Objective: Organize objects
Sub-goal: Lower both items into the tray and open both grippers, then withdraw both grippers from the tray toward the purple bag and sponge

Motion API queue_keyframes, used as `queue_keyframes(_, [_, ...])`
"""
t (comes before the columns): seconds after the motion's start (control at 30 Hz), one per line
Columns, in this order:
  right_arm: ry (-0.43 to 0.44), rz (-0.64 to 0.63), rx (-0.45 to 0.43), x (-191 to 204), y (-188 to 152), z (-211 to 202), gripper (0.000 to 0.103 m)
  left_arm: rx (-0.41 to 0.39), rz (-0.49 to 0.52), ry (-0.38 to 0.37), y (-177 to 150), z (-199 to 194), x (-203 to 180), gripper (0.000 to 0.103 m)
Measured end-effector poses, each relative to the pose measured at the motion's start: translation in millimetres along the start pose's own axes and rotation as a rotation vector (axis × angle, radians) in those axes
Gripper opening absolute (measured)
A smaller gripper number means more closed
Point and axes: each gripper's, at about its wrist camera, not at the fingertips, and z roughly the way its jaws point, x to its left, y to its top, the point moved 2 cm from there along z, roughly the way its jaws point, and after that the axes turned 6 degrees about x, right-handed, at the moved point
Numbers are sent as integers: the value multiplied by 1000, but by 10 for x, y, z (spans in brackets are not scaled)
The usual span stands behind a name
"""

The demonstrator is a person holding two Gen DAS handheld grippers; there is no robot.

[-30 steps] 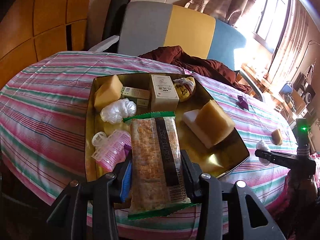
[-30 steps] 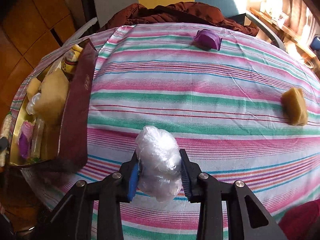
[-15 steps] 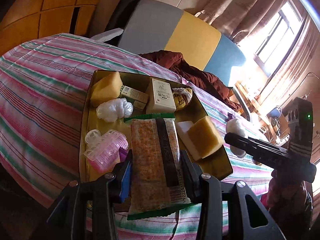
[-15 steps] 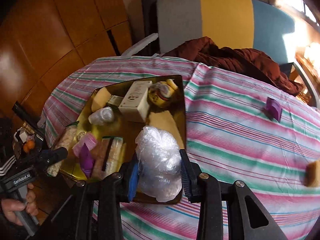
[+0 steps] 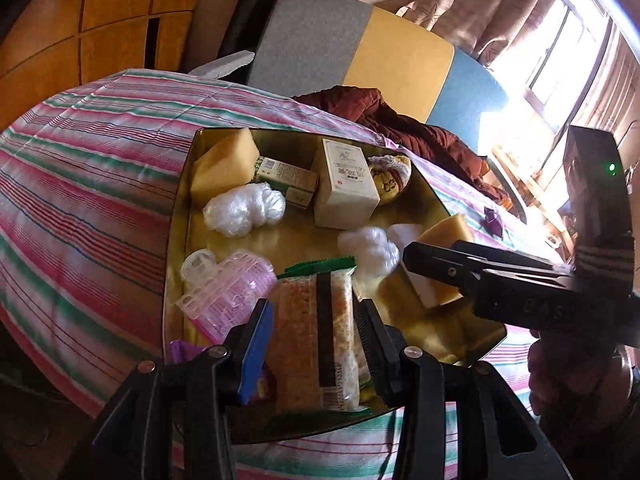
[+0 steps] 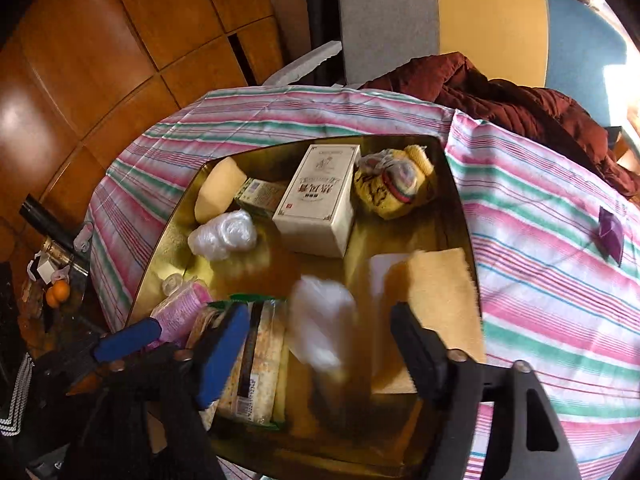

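The crumpled plastic wad (image 6: 320,316) I judged to be almost weightless, soft and springy, a bit slick on the outside, with nothing in it to break; a light pinch across its middle would hold it, and it would spring back once let go. My right gripper (image 6: 316,356) had just been opening over the gold tray (image 6: 460,200), and its fingers (image 6: 220,352) stood well apart with the wad blurred between them, touching neither pad as far as I could tell, so I took it for released and dropping toward the tray floor. From the left wrist view the same wad sat pale and smeared just off the tip of my right fingers, between the cracker packet (image 5: 316,332) and the yellow sponge (image 5: 444,236). The packet I judged stiffer but brittle inside, its film slippery, best held across its narrow width near one end. My left gripper (image 5: 314,340) was clenched on it just so, the fingers (image 5: 256,344) pressing both long edges, the packet's far end pointing into the tray above the pink curler case (image 5: 228,292). Another plastic wad (image 5: 244,208) and the white box (image 5: 344,184) lay further in. A purple wrapper (image 6: 610,236) lay on the striped bench cloth (image 6: 552,280), well apart from the tray.
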Motion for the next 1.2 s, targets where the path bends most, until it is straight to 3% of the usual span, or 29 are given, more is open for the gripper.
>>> queue_keyframes(0.13, [-14,-44,-11,108,-66,-15,94,-6,26,27,-70,-27,-24,44])
queue_keyframes(0.27, [-82,-100,-50,233,-129,-95,103,-31,50,55,-83,-95,-54,44])
queue_keyframes(0.43, [-188,-152,-198,344,-181,-441,103,-56,67,82,-78,-171,-93,44])
queue_keyframes(0.6, [-366,-151,-413,360,-282,-827,103,-88,84,119,-85,-249,-140,44])
queue_keyframes(0.67, [-463,-140,-446,331,-345,-807,103,-99,90,142,-86,-275,-158,44])
queue_keyframes(0.7, [-495,-146,-422,316,-366,-756,103,-105,95,157,-85,-286,-168,44])
queue_keyframes(0.8, [-428,-124,-317,236,-424,-614,103,-112,107,200,-82,-303,-185,44])
queue_keyframes(0.97, [-361,-89,-253,142,-503,-480,103,-116,118,217,-89,-320,-203,44])
queue_keyframes(1.2, [-307,-44,-240,29,-612,-484,103,-120,152,228,-118,-329,-283,44])
